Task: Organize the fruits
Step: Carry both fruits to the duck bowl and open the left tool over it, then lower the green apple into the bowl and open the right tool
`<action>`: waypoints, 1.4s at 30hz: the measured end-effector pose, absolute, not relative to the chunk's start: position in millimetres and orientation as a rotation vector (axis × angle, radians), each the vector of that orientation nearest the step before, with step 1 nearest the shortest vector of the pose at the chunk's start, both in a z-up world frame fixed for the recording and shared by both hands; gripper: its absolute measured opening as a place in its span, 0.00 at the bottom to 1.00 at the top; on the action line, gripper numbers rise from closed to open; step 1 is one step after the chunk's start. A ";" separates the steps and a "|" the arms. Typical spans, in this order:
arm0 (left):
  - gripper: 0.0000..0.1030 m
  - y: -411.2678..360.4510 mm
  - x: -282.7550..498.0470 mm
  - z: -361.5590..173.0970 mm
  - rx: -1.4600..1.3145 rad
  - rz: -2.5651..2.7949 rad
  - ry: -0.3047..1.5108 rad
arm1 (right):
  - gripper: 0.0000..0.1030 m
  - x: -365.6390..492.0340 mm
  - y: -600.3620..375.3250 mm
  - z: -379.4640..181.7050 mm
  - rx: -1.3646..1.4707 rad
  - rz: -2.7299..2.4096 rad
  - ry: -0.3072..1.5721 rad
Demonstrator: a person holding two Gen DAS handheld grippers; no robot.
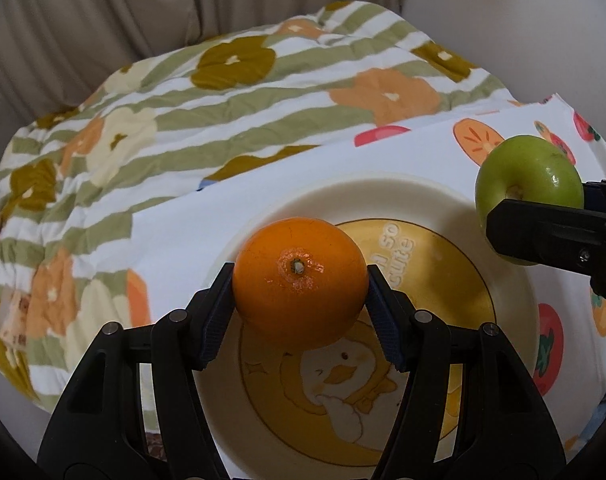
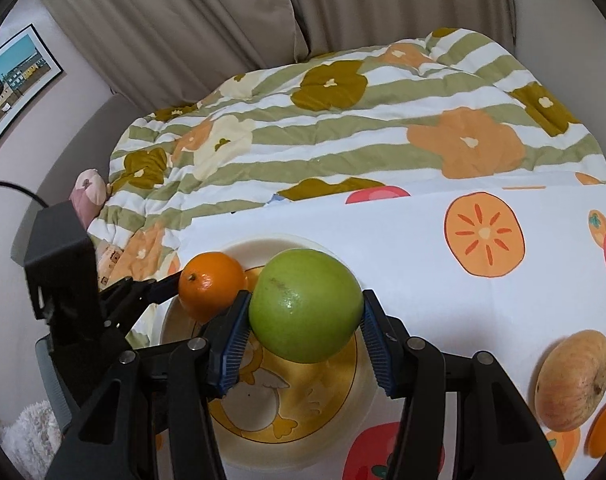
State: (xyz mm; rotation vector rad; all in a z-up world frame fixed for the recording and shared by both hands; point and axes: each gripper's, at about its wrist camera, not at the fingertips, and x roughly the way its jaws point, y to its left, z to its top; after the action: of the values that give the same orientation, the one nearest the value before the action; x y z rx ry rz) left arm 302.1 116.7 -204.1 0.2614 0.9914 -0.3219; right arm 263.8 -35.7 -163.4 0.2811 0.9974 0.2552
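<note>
My left gripper is shut on an orange, held above a cream plate with a yellow duck picture. My right gripper is shut on a green apple, held over the same plate. In the left wrist view the apple and right gripper come in from the right, at the plate's right rim. In the right wrist view the orange and left gripper sit just left of the apple, over the plate's far left rim.
The plate stands on a white cloth with fruit prints. A mango-like fruit and an orange fruit lie on the cloth at right. A flowered striped quilt lies behind, curtains beyond.
</note>
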 end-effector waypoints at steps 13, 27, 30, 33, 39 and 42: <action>1.00 135.6 286.7 -167.6 0.231 -0.343 0.903 | 0.48 259.5 -41.7 -160.8 0.284 0.231 1.012; 1.00 164.4 262.3 -169.6 0.184 -0.257 0.936 | 0.48 272.1 -13.1 -176.4 0.140 0.349 1.031; 1.00 166.4 261.1 -172.7 0.178 -0.257 0.941 | 0.48 280.4 -5.6 -184.5 0.089 0.375 1.035; 1.00 167.5 262.3 -175.5 0.178 -0.257 0.948 | 0.48 287.5 1.8 -192.1 0.039 0.409 1.030; 1.00 173.1 266.7 -181.0 0.180 -0.260 0.962 | 0.48 293.9 12.4 -200.7 -0.017 0.448 1.031; 1.00 174.3 267.7 -180.9 0.184 -0.259 0.961 | 0.48 292.9 13.2 -199.5 -0.035 0.431 1.016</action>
State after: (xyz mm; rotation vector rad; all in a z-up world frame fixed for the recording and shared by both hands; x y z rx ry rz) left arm 267.7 174.3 -180.9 0.1842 0.9612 -0.2594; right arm 292.9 13.2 -199.5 -0.0350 1.0165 0.4312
